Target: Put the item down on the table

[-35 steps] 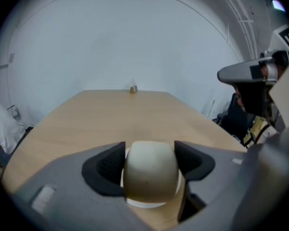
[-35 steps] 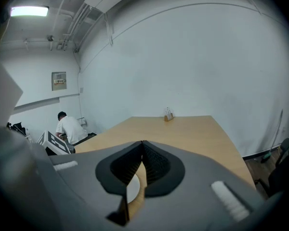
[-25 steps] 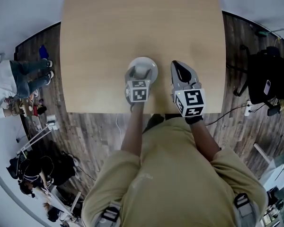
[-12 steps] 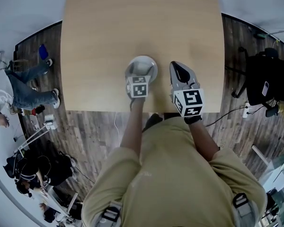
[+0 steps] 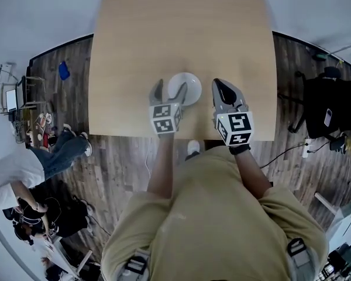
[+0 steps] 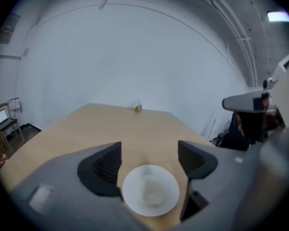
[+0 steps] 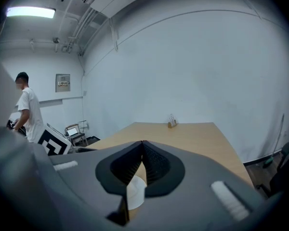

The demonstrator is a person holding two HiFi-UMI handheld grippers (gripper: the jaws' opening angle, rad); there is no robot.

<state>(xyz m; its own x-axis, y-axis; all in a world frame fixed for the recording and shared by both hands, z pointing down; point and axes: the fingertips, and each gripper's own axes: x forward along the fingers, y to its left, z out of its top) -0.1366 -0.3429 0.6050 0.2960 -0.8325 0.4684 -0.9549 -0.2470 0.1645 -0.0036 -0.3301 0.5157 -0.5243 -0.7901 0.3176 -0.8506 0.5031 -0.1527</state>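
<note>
A white bowl (image 5: 191,88) sits on the light wooden table (image 5: 140,45) near its front edge. My left gripper (image 5: 170,88) stands open just behind the bowl, and its right finger overlaps the bowl's left rim from above. In the left gripper view the bowl (image 6: 150,190) lies low between the spread jaws of the left gripper (image 6: 149,161), and nothing touches it. My right gripper (image 5: 221,88) hovers to the right of the bowl, shut and empty. In the right gripper view, part of the bowl (image 7: 135,194) shows below the closed right gripper (image 7: 142,144).
A small holder (image 6: 137,108) stands at the table's far end, the holder (image 7: 172,123) also showing in the right gripper view. A black chair (image 5: 324,101) is on the floor to the right. A person (image 5: 23,168) stands at the left, beside a desk with a laptop (image 5: 13,98).
The left gripper was closed around the bowl's rim; now it is open and has drawn back and slightly left. The bowl stays on the table. The right gripper has hardly moved.
</note>
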